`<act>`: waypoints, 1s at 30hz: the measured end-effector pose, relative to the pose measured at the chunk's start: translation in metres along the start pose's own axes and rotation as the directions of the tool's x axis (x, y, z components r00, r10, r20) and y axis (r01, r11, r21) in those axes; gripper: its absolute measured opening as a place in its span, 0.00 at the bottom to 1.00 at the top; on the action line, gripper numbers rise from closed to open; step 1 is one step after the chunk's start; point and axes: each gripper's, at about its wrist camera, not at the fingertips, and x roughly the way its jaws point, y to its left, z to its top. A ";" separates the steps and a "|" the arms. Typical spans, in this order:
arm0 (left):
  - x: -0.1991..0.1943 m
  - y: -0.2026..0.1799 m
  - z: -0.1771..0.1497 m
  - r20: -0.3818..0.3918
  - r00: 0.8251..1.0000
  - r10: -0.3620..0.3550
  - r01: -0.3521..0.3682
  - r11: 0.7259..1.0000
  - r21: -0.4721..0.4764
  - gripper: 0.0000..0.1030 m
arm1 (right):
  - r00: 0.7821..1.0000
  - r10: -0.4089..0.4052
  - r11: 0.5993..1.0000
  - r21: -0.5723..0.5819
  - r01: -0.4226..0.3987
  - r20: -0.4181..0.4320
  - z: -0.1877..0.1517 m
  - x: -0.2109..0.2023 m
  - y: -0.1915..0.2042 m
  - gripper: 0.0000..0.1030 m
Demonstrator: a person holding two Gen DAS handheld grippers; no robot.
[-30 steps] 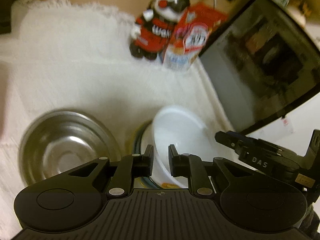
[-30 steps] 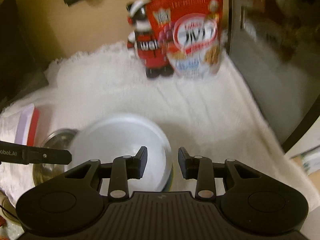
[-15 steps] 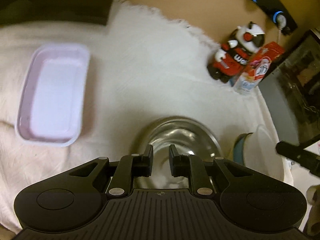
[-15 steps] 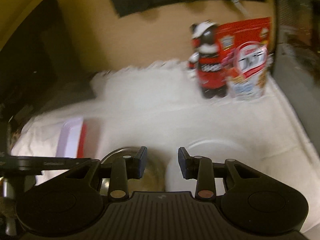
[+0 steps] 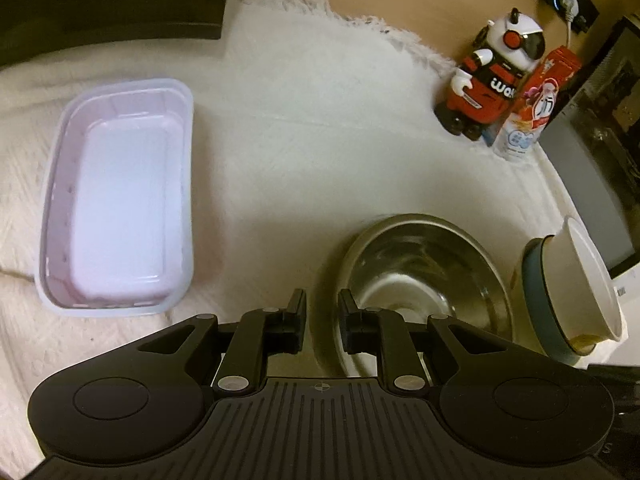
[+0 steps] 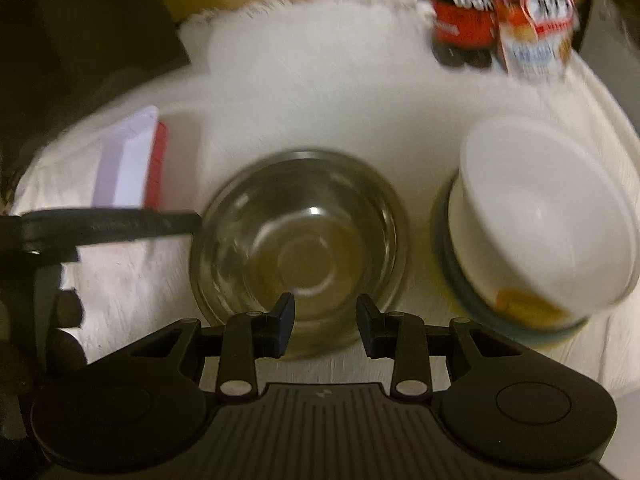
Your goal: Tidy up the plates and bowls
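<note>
A white fringed cloth [image 5: 304, 128] covers the bench, with tan wall behind it and a dark panel at the far left.

In the left wrist view, the left tongs [image 5: 322, 318] hang over the cloth with a narrow gap between the jaws and nothing in it. Their right jaw sits just over the near rim of the steel bowl [image 5: 424, 276], which stands upright on the cloth. Right of that bowl, a white bowl [image 5: 580, 276] is tilted inside a blue-rimmed dish [image 5: 538, 292], its mouth leaning to the right. At the left lies a pale plastic tub [image 5: 116, 216], well apart from the bowls. At the far right stand a red and white toy robot [image 5: 488, 80] and, touching it, a red snack box [image 5: 528, 116].

In the right wrist view, which is blurred, the right tongs [image 6: 325, 326] are parted wider, gripping nothing, and poised over the near side of the steel bowl [image 6: 300, 240]. The white bowl [image 6: 544, 216] leans in its dish [image 6: 452, 264] just right of it. One arm of the left tongs [image 6: 108, 222] reaches in from the left, ending beside the steel bowl's left rim. The tub [image 6: 128, 160] shows behind it, with a red edge on its right side.
</note>
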 end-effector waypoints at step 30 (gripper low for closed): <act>0.054 0.010 0.011 -0.121 0.988 -0.096 0.088 0.994 -0.068 0.29 | 0.998 -0.061 0.994 0.096 0.058 0.027 -0.012 0.036 -0.003 0.46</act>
